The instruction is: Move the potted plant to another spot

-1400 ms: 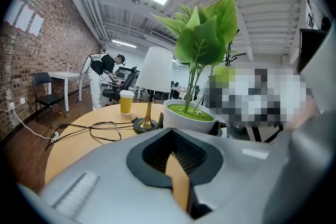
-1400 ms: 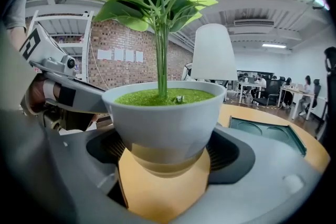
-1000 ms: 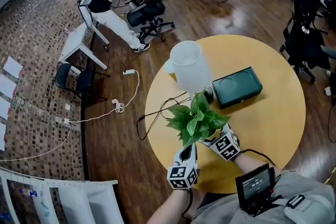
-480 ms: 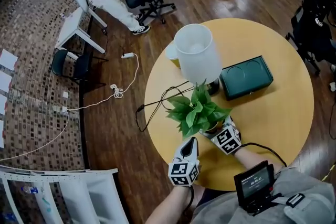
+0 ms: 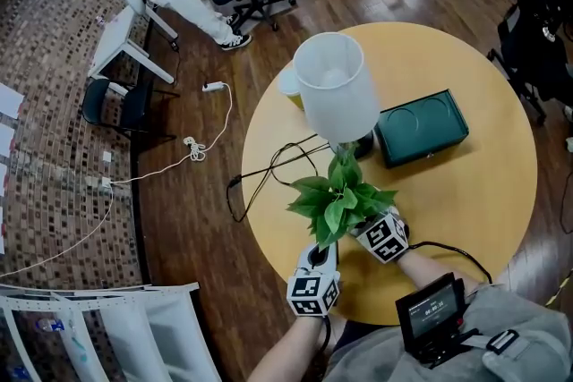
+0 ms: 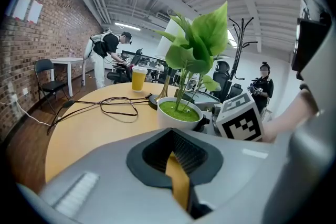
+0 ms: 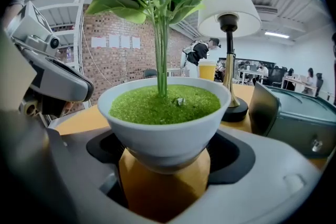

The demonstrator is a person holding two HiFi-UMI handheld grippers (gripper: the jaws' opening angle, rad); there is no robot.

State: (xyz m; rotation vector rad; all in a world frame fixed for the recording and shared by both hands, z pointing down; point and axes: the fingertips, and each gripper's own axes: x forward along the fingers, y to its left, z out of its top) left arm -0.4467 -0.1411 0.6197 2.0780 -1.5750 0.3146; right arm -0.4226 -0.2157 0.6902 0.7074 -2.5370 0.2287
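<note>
In the head view we see a round yellow table (image 5: pixel 466 192) on a wooden floor (image 5: pixel 197 228). It carries a lamp (image 5: pixel 336 89) and a green case (image 5: pixel 421 128), with the potted plant (image 5: pixel 340 197) near its near edge, between the left gripper (image 5: pixel 320 255) and the right gripper (image 5: pixel 363 226). The left gripper view adds a drink cup (image 6: pixel 138 79) and shows us that gripper's jaws pressed together, empty, beside the potted plant. The right gripper view shows us its jaws pinching the potted plant's white base, with a brick wall (image 7: pixel 113 55) beyond.

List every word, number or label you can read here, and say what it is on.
No words or numbers can be read here.
Small screen at the person's chest: bright digits, too small to read.
Marker cube: black-and-white squares, no letters.
Papers on the brick wall: too small to read.
</note>
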